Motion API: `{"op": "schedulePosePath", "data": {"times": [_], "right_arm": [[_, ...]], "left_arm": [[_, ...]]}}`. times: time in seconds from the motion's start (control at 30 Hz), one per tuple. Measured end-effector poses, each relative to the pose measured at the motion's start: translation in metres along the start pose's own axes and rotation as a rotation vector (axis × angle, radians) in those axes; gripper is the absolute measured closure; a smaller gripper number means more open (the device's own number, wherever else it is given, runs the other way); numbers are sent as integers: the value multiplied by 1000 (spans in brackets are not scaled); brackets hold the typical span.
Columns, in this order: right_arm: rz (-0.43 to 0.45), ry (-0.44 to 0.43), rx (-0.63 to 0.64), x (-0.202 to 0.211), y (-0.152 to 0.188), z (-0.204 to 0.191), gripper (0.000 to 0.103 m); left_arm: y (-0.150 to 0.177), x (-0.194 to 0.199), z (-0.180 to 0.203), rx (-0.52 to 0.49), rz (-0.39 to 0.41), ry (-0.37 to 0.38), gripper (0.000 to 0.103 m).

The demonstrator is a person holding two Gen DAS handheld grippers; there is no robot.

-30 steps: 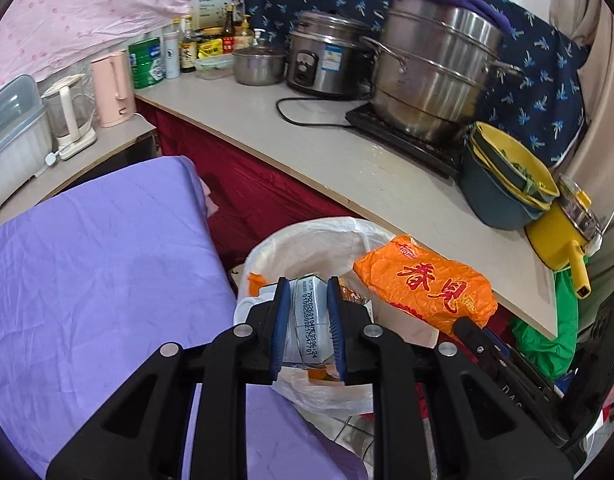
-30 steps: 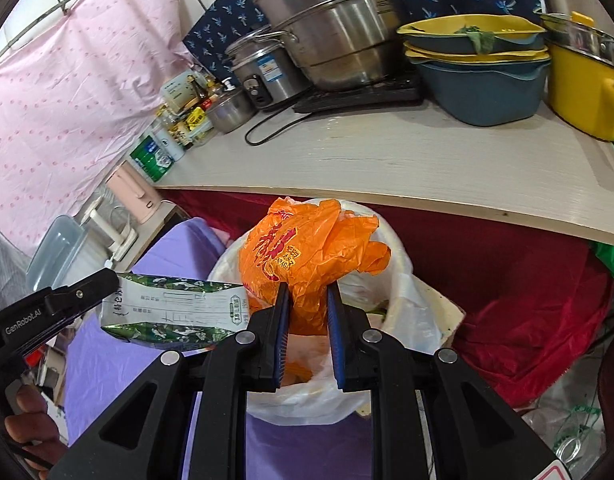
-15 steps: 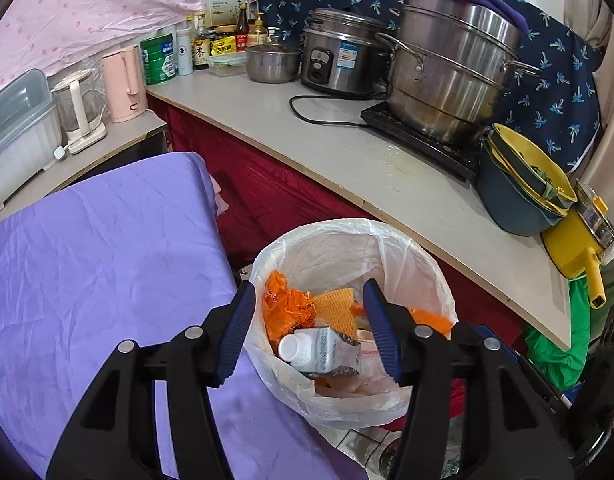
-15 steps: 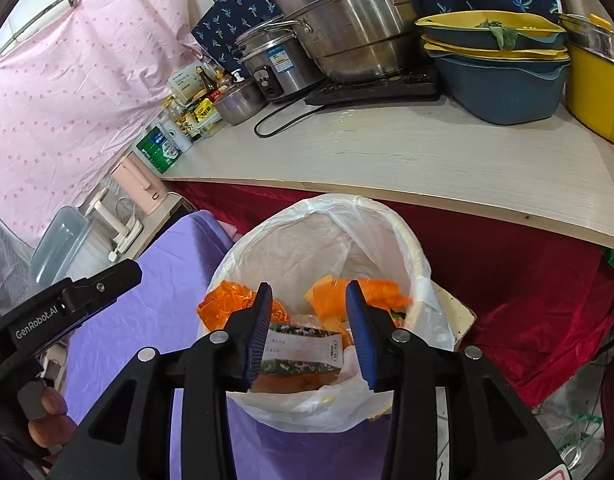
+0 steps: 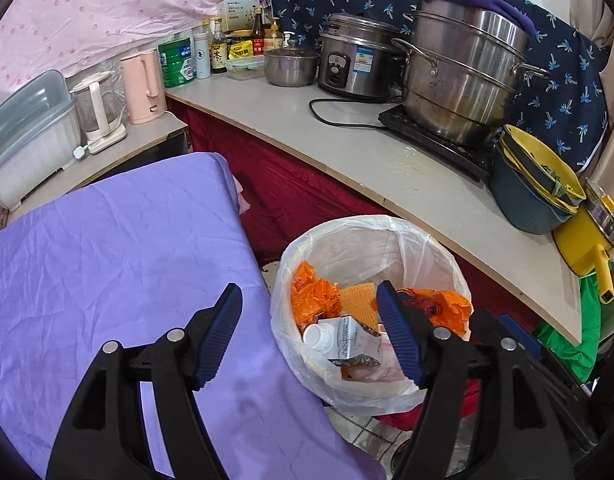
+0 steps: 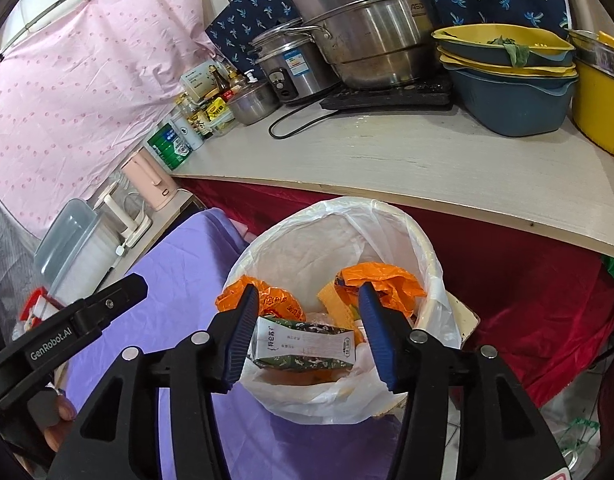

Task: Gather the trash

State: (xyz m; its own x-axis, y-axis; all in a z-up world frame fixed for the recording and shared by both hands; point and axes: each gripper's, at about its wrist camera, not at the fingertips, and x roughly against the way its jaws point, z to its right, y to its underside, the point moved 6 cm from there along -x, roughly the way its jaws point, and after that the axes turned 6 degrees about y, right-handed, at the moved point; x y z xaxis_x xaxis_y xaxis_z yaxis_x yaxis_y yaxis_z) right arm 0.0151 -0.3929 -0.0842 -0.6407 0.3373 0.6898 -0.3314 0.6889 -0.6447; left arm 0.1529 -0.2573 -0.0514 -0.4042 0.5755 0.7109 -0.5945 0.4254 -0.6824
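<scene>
A bin lined with a white bag (image 5: 371,222) (image 6: 339,205) stands between the purple table and the counter. In it lie a green-and-white carton (image 5: 349,342) (image 6: 303,346), crumpled orange bags (image 5: 441,305) (image 6: 381,276) and a white bottle cap (image 5: 317,335). My left gripper (image 5: 307,287) hovers over the bin's near left rim, jaws opening, with nothing gripped. My right gripper (image 6: 307,287) hangs above the bin, jaws opening too, with the carton lying loose below them. In the right wrist view, the left gripper's black arm (image 6: 87,314) shows at the left, and a hand (image 6: 59,420) is under it.
A purple cloth (image 5: 107,248) covers the table at the left. The pale counter (image 5: 387,168) behind carries a steel steamer (image 5: 463,76), a rice cooker (image 5: 355,60), stacked basins (image 5: 531,196), a yellow pot (image 5: 587,240) and bottles. Red cloth (image 6: 507,280) hangs under the counter.
Both grippers have opened. The carton left my left gripper and the orange bag left my right; both now lie in the bin.
</scene>
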Motion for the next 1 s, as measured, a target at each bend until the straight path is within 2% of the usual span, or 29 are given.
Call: {"op": "schedulePosePath", "data": {"times": [0.13, 0.3, 0.57, 0.83, 1.0], "right_arm": [[0, -6, 24, 7, 3, -7, 48], [3, 5, 79, 16, 10, -16, 44], [11, 27, 175, 36, 25, -28, 31], [13, 70, 241, 55, 41, -27, 20], [22, 96, 271, 64, 47, -25, 18]], "left_arm": [[6, 8, -6, 5, 4, -19, 35], [15, 19, -14, 8, 9, -48, 29], [34, 39, -19, -26, 19, -112, 18], [51, 55, -21, -42, 19, -158, 14], [60, 63, -22, -35, 11, -180, 12]]}}
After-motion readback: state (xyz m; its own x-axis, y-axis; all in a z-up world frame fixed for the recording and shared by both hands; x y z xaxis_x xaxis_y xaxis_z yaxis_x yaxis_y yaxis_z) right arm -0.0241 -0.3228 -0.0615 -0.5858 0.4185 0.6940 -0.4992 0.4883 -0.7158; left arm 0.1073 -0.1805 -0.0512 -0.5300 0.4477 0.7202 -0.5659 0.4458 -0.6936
